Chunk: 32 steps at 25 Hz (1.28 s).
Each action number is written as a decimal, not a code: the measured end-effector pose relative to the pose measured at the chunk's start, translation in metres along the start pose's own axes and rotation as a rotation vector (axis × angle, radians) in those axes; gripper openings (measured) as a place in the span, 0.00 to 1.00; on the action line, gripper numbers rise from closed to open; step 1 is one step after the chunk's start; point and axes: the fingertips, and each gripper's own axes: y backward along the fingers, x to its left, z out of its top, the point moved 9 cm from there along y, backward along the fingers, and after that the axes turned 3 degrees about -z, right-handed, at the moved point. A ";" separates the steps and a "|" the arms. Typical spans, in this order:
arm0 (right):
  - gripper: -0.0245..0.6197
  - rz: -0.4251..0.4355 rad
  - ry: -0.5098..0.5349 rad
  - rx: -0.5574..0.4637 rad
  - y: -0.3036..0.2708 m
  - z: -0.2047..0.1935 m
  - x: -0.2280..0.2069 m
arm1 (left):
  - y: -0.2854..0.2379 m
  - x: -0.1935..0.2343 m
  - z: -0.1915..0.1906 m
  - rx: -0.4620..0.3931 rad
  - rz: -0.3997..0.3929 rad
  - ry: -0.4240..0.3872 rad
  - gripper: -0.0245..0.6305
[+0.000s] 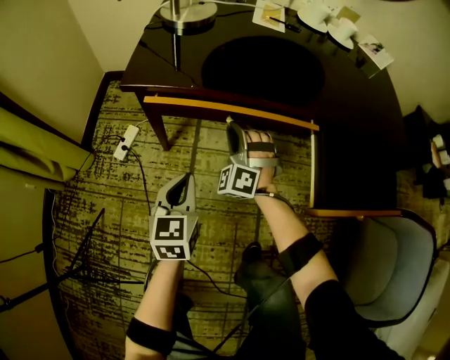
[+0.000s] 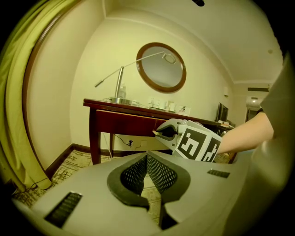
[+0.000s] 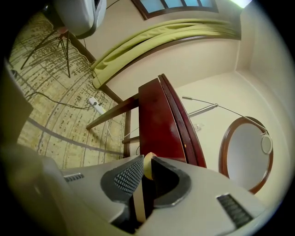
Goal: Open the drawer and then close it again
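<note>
The drawer [image 1: 211, 107] sits under the front of the dark worktop [image 1: 351, 105]. Its pale front edge [image 1: 232, 111] shows as a long strip just out from beneath the worktop's rim. I cannot tell how far out it is pulled. My right tool [image 1: 232, 126] is at the middle of that strip, with its jaws closed on the edge. In the right gripper view the pale edge [image 3: 147, 166] stands pinched between the two pads of the tool [image 3: 146, 162], and the red-brown drawer front runs away beyond it.

My left tool [image 1: 184, 179] hangs in the air nearer to me and to the left, well apart from the drawer and over the patterned carpet [image 1: 105, 211]. In the left gripper view its jaws [image 2: 146, 159] are together, with nothing between them.

On the worktop a desk lamp [image 1: 186, 14] stands at the back left, and white cups [image 1: 330, 21] with some papers are at the back right. A round mirror [image 2: 161, 67] hangs on the wall above. A white power strip [image 1: 126, 142] lies on the carpet by the left leg. A yellow-green curtain [image 1: 35, 148] is at the far left, and a grey chair [image 1: 394, 267] at the right.
</note>
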 end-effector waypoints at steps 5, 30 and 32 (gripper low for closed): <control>0.15 0.025 0.002 0.005 0.026 0.007 0.008 | 0.026 -0.007 0.004 0.026 -0.007 0.003 0.03; 0.15 0.196 -0.066 0.056 0.201 0.056 0.086 | 0.140 -0.056 0.055 0.105 -0.089 -0.029 0.03; 0.15 0.209 -0.070 0.059 0.206 0.057 0.087 | 0.144 -0.059 0.059 0.107 -0.090 -0.033 0.03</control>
